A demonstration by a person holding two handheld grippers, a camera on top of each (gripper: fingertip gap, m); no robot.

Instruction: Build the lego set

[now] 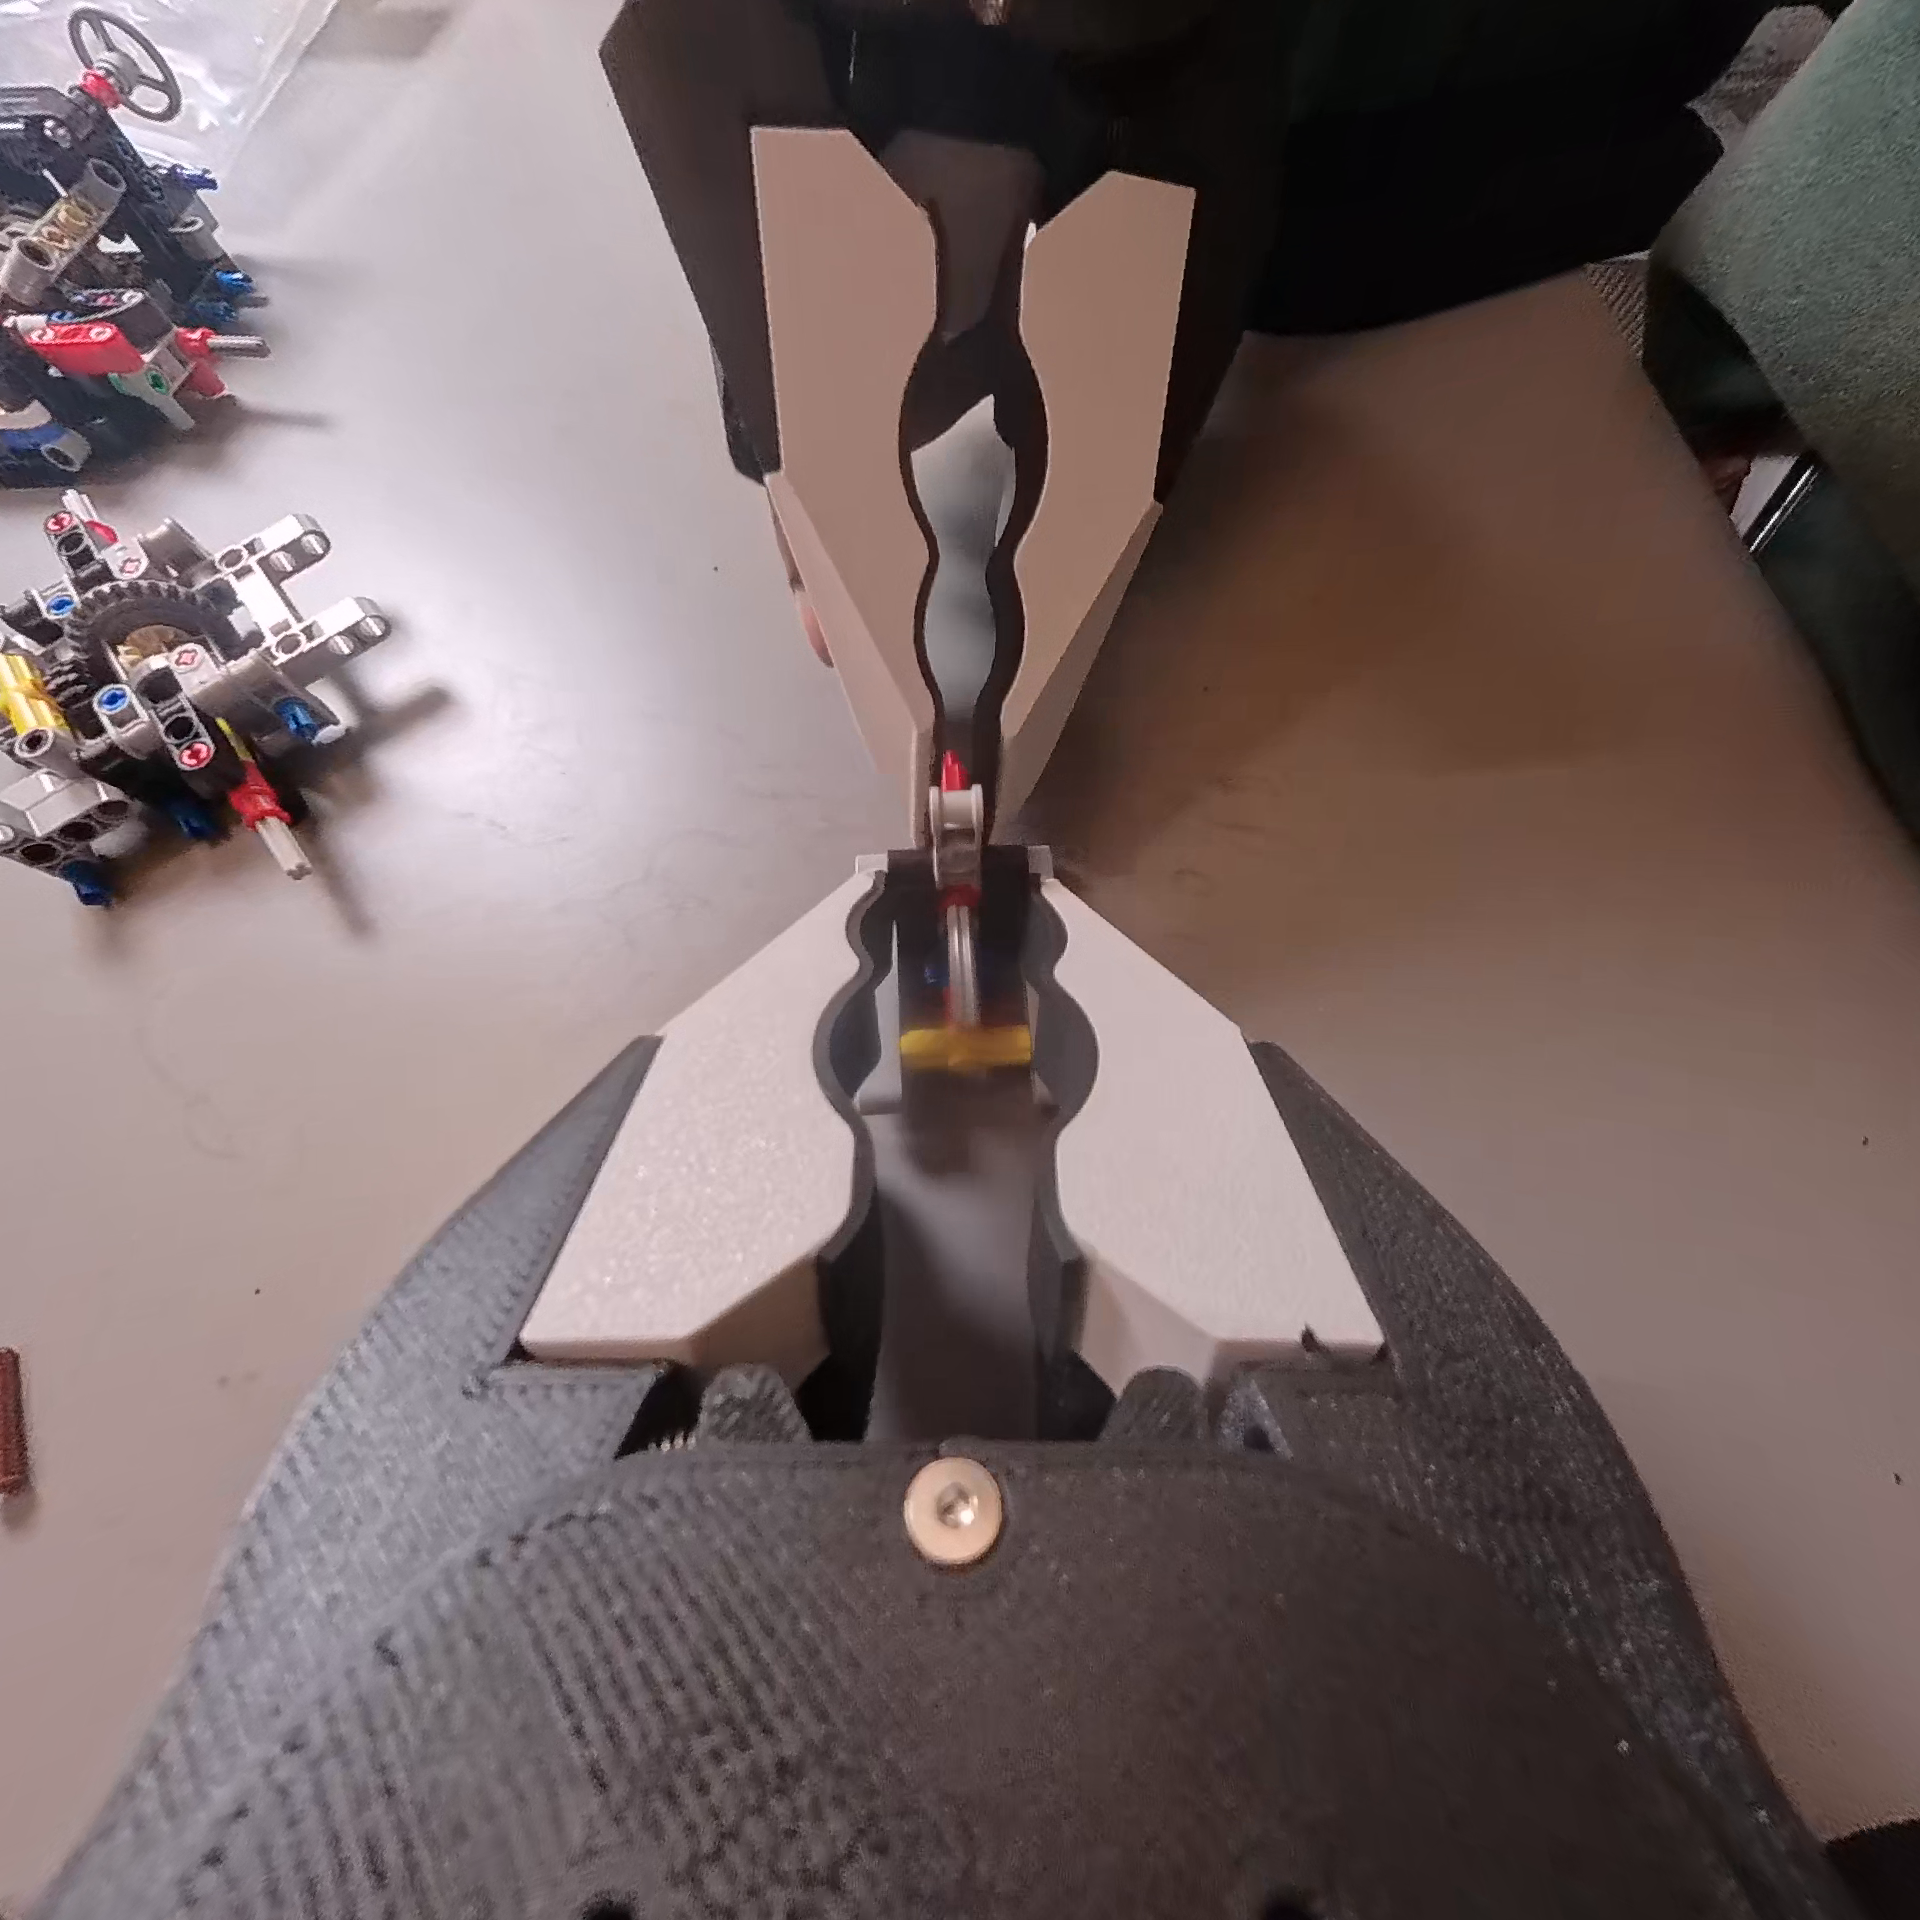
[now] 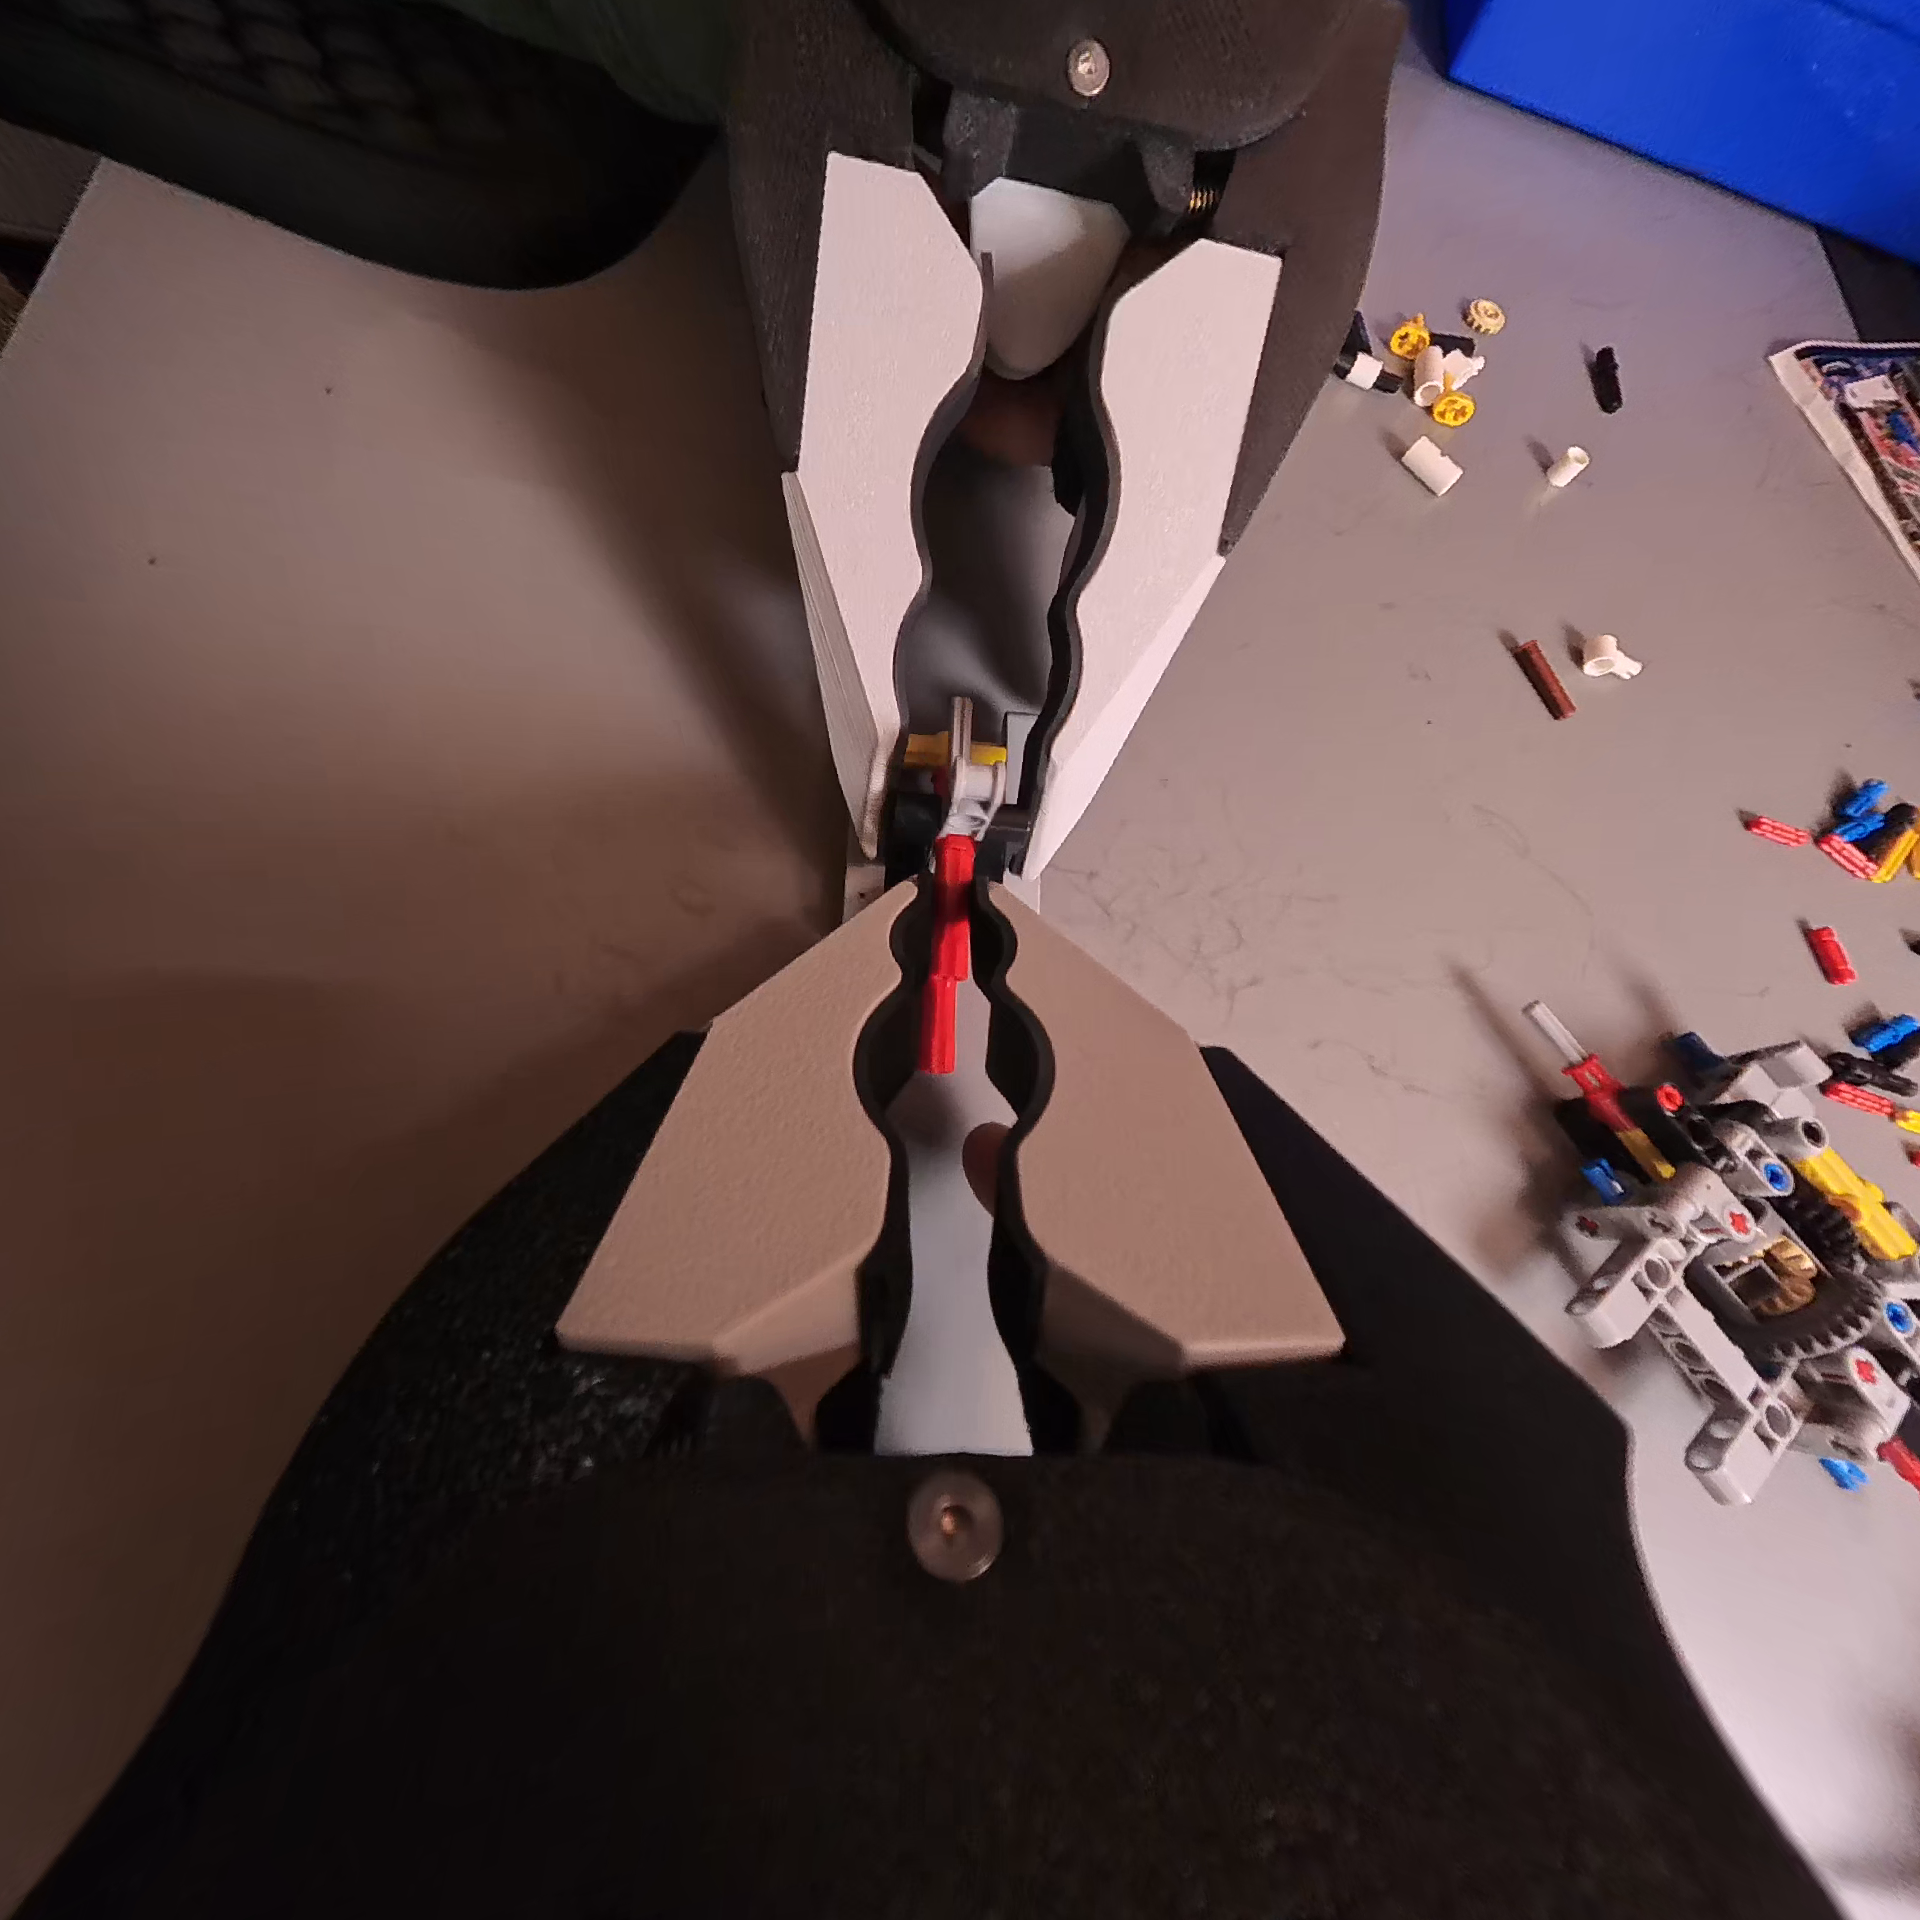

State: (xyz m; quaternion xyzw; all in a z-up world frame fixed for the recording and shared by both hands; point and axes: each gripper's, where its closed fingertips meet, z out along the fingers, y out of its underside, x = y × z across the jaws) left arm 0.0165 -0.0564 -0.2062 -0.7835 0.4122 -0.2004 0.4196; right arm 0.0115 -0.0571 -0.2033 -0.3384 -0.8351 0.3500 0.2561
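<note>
My left gripper (image 1: 961, 868) is shut on a small black brick assembly (image 1: 961, 997) with a yellow cross piece (image 1: 966, 1047) and a thin grey lever (image 1: 961, 831) at its front. My right gripper (image 2: 951, 899) is shut on a red axle pin (image 2: 945, 977). The pin's far end meets a grey connector (image 2: 977, 784) on the assembly. The two grippers face each other tip to tip above the table (image 1: 416, 1039). The left gripper also shows at the top of the right wrist view (image 2: 956, 821). The right gripper shows at the top of the left wrist view (image 1: 961, 774).
Two built brick models (image 1: 156, 707) (image 1: 104, 260) lie at the left of the table. In the right wrist view one model (image 2: 1745, 1247), loose small parts (image 2: 1444, 384), a brown rod (image 2: 1548, 681), a booklet (image 2: 1870, 436) and a blue box (image 2: 1683, 94) lie to the right. A green chair (image 1: 1787, 364) stands beyond the table edge. The grippers are tip to tip, or close to it.
</note>
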